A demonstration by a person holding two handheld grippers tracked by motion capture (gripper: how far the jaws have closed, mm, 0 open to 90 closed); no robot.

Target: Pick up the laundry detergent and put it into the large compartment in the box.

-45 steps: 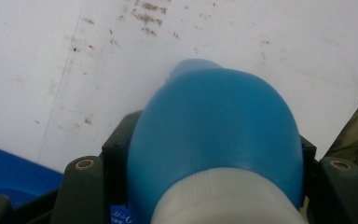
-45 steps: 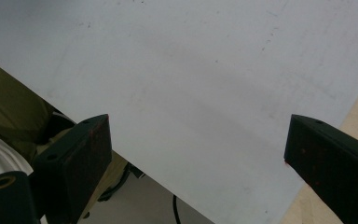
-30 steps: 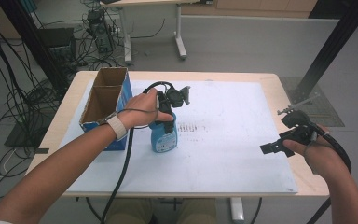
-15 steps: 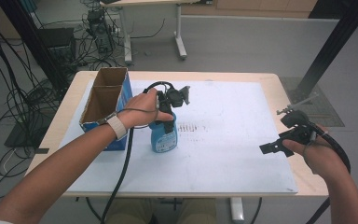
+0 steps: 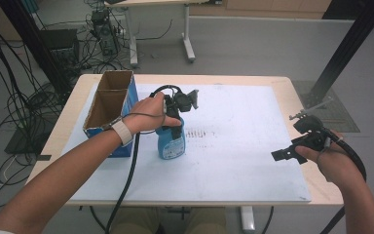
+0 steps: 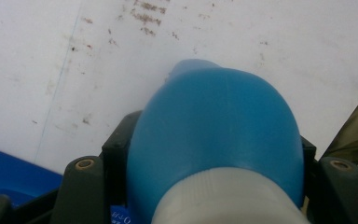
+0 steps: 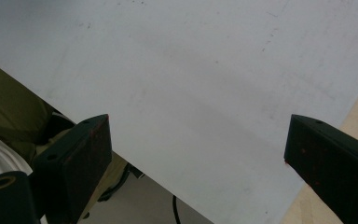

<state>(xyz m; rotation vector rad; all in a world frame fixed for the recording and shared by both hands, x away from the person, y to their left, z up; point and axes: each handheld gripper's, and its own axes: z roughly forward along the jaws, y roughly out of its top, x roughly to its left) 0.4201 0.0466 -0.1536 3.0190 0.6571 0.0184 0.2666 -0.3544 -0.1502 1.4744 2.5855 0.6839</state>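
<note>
Bottle: a blue plastic bottle (image 5: 170,141) with a white cap stands upright on the white mat (image 5: 243,146), just right of the cardboard box (image 5: 108,109) at the table's left side.
Left gripper: the left gripper (image 5: 175,122) comes down over the bottle's top; the jaws are clamped on the bottle's shoulders just under the cap, one on each side, as the left gripper view shows (image 6: 216,140).
Right gripper: the right gripper (image 5: 285,155) hovers near the table's right edge, well apart from the bottle; its jaws stand wide apart with nothing but bare mat between them (image 7: 196,154).
Handling: judging by the look, a stiff moulded bottle with smooth, rounded sides, so likely slippery. How full it is can't be told, so weight is a guess; if full, it could swing below a high grip.
Where to hold: the narrow part under the cap looks like the safest spot, since the shoulders flare out below the jaws and should stop it sliding down.
Hidden: the bottle's label and base are cut off in the left gripper view; the cap is blurred and partly out of frame. The inside of the box is mostly in shadow.
</note>
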